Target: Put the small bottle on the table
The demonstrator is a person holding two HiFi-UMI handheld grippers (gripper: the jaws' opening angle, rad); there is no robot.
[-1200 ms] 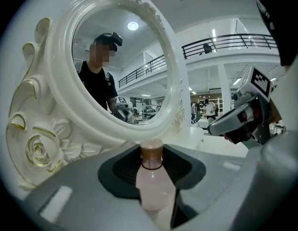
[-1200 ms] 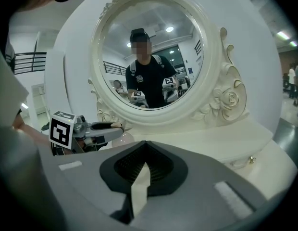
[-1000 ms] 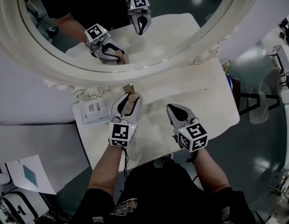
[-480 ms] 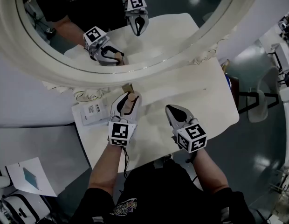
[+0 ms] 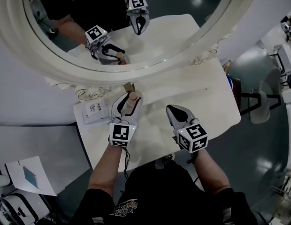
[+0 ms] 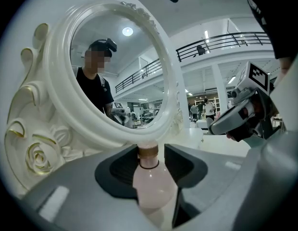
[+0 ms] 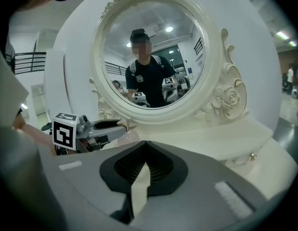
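Not done yet, I'd say: the left gripper (image 5: 129,97) has its jaws clamped on the small pale-pink plastic bottle with a gold collar (image 6: 153,186), just over the white desk (image 5: 206,97). The right gripper (image 5: 171,109) is pinched together and empty. It needs setting down and releasing.

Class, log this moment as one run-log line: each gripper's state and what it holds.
left gripper: shut on small pink bottle | right gripper: shut, empty, over white table | release: not yet
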